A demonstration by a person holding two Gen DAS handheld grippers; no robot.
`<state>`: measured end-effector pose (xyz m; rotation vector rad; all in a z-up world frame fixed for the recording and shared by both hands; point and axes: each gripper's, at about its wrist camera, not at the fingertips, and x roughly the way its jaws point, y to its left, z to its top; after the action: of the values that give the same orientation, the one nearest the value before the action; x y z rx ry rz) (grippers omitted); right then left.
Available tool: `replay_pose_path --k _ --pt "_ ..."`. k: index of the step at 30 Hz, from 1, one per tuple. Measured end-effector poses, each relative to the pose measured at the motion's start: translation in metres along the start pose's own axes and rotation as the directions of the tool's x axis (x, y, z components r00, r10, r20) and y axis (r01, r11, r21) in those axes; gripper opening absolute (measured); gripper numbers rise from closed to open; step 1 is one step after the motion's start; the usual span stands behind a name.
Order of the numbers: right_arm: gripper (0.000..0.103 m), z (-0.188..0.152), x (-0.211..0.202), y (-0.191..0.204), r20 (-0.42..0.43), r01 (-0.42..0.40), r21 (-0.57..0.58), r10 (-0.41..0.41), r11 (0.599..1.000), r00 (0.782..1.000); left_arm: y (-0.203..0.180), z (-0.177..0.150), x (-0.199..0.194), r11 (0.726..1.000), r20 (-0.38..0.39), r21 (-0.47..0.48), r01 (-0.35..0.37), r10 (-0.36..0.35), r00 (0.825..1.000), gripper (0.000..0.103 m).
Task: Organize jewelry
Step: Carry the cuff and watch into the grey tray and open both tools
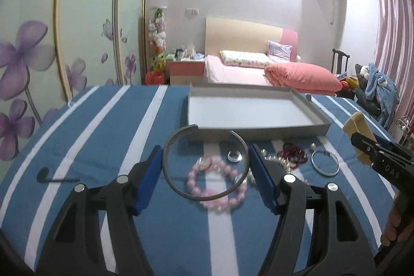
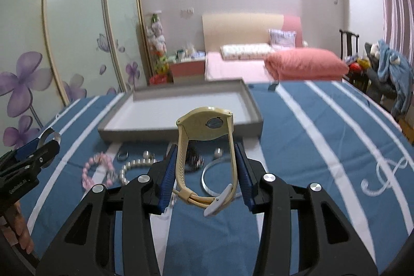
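In the left wrist view my left gripper (image 1: 206, 154) is shut on a grey open bangle (image 1: 164, 162), both blue pads pressing its sides, and it hangs above the striped cloth. In the right wrist view my right gripper (image 2: 205, 146) is shut on a beige wristwatch (image 2: 201, 120), whose case back faces the camera and whose strap loops between the pads. Ahead of both stands a shallow grey tray (image 1: 258, 132) (image 2: 181, 132) with nothing on its white floor. Each gripper shows at the edge of the other's view, the right gripper (image 1: 375, 151) and the left gripper (image 2: 33, 154).
On the blue striped cloth in front of the tray lie a pink bead bracelet (image 1: 217, 188) (image 2: 98, 170), a pearl bracelet (image 2: 134, 166), dark red beads (image 1: 292, 154) and a silver bangle (image 1: 324, 162) (image 2: 214, 172). A small black piece (image 1: 51, 176) lies far left. A bed stands beyond.
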<state>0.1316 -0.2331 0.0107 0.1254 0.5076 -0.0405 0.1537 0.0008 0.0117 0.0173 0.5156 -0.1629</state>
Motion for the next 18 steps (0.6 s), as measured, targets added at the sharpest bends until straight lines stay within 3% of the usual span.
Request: replay_pose_path --k 9,18 --pt "0.044 0.039 0.011 -0.01 0.144 0.013 -0.006 -0.012 1.0 0.989 -0.017 0.036 0.02 1.0 0.083 0.018 -0.001 0.0 0.997 0.065" --pt "0.044 0.061 0.053 -0.017 0.143 0.014 -0.015 -0.012 1.0 0.99 -0.026 0.066 0.073 1.0 0.096 0.014 -0.006 0.004 0.995 0.065"
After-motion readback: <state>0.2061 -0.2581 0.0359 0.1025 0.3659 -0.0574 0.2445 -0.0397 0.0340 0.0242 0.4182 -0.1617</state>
